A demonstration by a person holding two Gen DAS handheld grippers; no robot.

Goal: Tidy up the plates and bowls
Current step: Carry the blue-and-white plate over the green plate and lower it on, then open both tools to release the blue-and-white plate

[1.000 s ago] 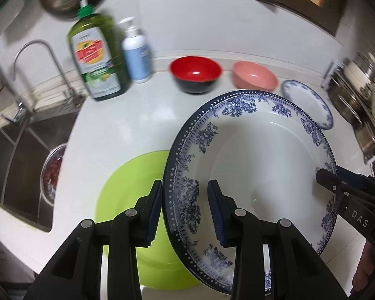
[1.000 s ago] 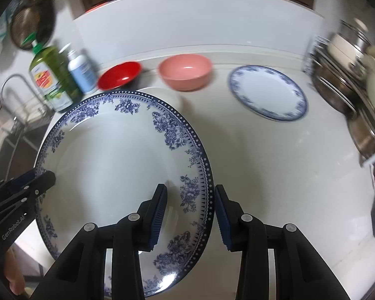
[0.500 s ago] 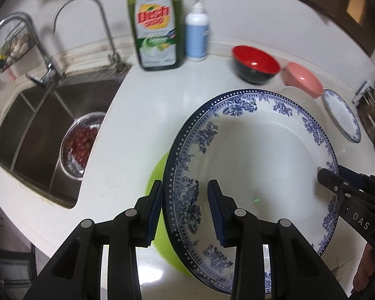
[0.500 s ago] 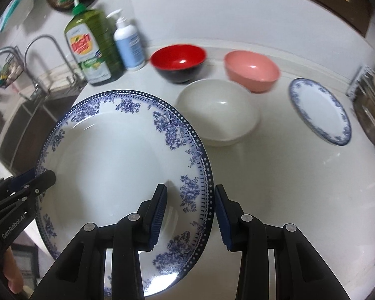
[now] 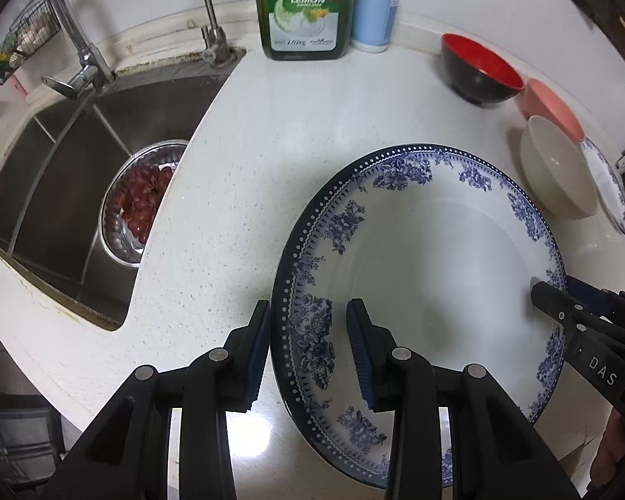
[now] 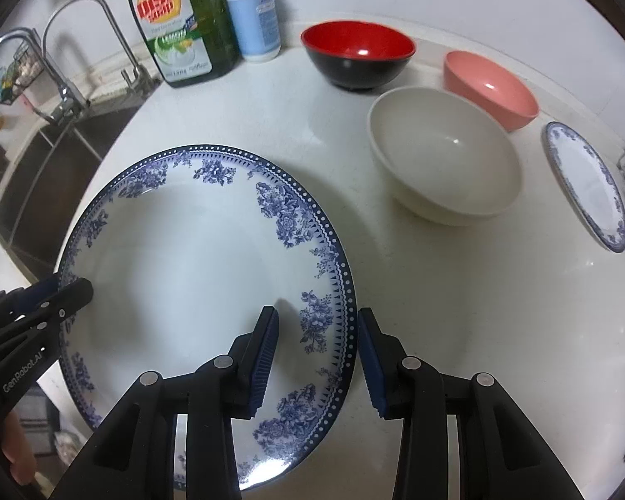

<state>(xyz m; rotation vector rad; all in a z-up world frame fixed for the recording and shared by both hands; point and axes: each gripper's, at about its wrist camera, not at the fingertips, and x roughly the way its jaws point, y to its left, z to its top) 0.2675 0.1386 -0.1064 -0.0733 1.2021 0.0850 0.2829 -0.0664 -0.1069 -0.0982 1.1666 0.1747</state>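
Gone from under the big plate [image 5: 429, 258] is the green mat seen a second ago, and the sink [image 5: 62, 191] has swung closer. From the left wrist, the left gripper [image 5: 308, 350] straddles the plate's left rim, fingers narrowed around it; the right gripper [image 5: 562, 304], marked "DAS", grips the far rim. A colander of red fruit [image 5: 139, 204] shows only here, in the sink. The green bottle [image 5: 302, 4] reads "soap" and "LEMON". From the right wrist, the right gripper [image 6: 316, 354] clasps the plate's [image 6: 196, 258] right rim; the left gripper [image 6: 68, 291] reads "GenRobot.AI". Bowls show open here: white [image 6: 446, 166], red [image 6: 358, 58], pink [image 6: 489, 87], beside a small plate [image 6: 587, 191].
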